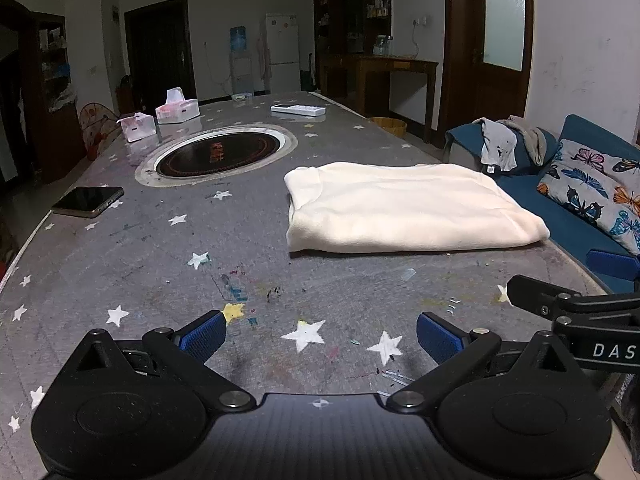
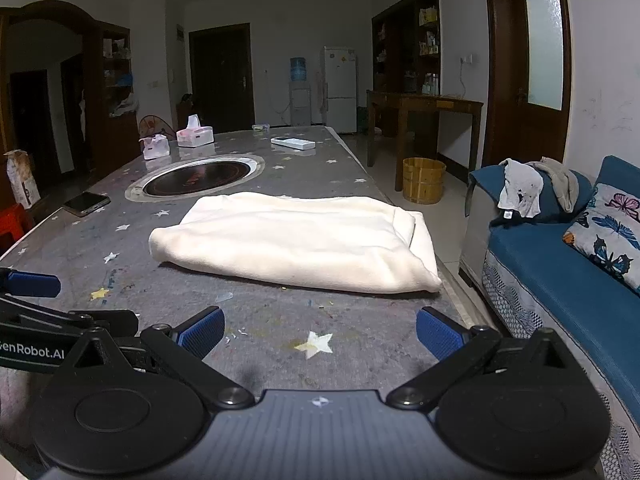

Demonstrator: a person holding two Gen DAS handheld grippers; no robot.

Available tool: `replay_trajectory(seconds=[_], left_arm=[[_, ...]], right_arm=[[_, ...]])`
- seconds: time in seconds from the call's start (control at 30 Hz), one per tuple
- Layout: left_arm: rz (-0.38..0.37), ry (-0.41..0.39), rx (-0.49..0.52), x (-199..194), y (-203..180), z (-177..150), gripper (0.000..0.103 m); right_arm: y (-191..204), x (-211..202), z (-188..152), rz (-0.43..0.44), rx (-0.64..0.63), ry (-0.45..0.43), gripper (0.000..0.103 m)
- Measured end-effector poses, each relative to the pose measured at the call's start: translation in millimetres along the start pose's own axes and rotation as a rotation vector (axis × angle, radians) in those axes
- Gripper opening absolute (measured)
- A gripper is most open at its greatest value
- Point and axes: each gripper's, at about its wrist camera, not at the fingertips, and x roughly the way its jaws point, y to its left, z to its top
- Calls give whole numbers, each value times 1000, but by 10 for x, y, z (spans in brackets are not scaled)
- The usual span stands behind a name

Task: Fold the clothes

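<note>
While the cream garment is lying folded in a thick rectangle across the middle of the frame on the grey star-patterned table, its right end is sitting just beside the table edge, above the floor and the blue sofa at right. Both the left gripper and the right gripper are hovering at the lower frame with fingers spread wide, grasping nothing. A one-sided tug is likely to be dragging the bundle off that edge or spilling its layers.

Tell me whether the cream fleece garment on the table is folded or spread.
Folded. The cream fleece garment lies as a compact rectangle on the grey star-patterned table, with stacked layers showing at its right end.
</note>
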Motion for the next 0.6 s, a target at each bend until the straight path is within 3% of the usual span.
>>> replay_trajectory(seconds=[0.6], left_arm=[[7, 48, -8, 233, 37, 53, 103]], right_arm=[[-29, 238, 44, 14, 8, 36, 103]])
